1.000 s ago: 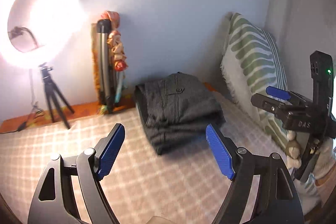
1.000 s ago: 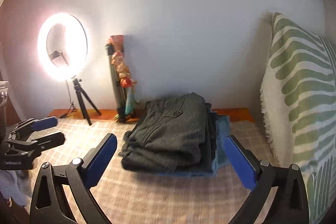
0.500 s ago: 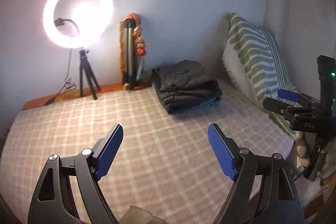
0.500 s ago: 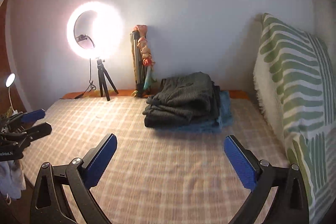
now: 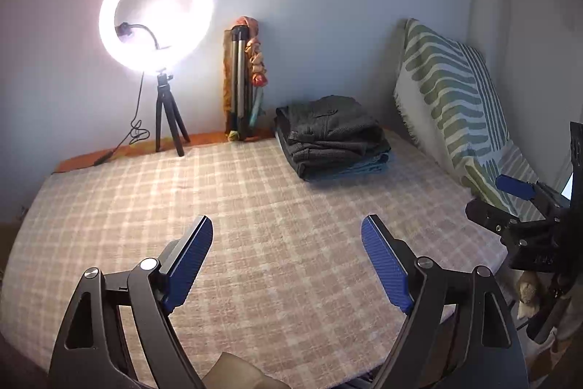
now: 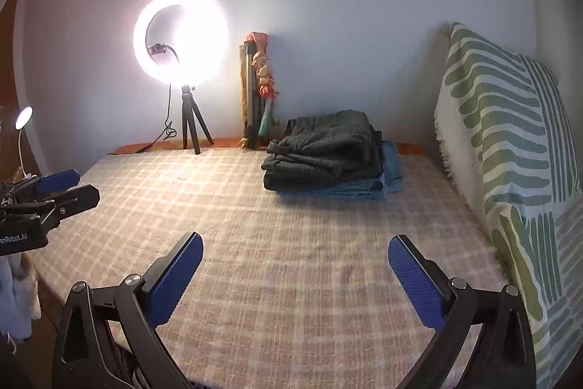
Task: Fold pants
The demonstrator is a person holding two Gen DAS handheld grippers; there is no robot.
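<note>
Folded dark grey pants lie on top of folded blue jeans at the far right of the checked bed cover. The same stack shows in the right wrist view, grey pants over jeans. My left gripper is open and empty, low over the near part of the bed, far from the stack. My right gripper is open and empty, also near the front edge. Each gripper shows in the other's view: right gripper, left gripper.
A lit ring light on a small tripod stands at the back left on an orange ledge. A folded tripod with a cloth figure leans on the wall. A green-striped pillow stands along the right side.
Both grippers have pulled back from the folded stack toward the bed's front edge. The stack now looks small and far. Both stay open and empty.
</note>
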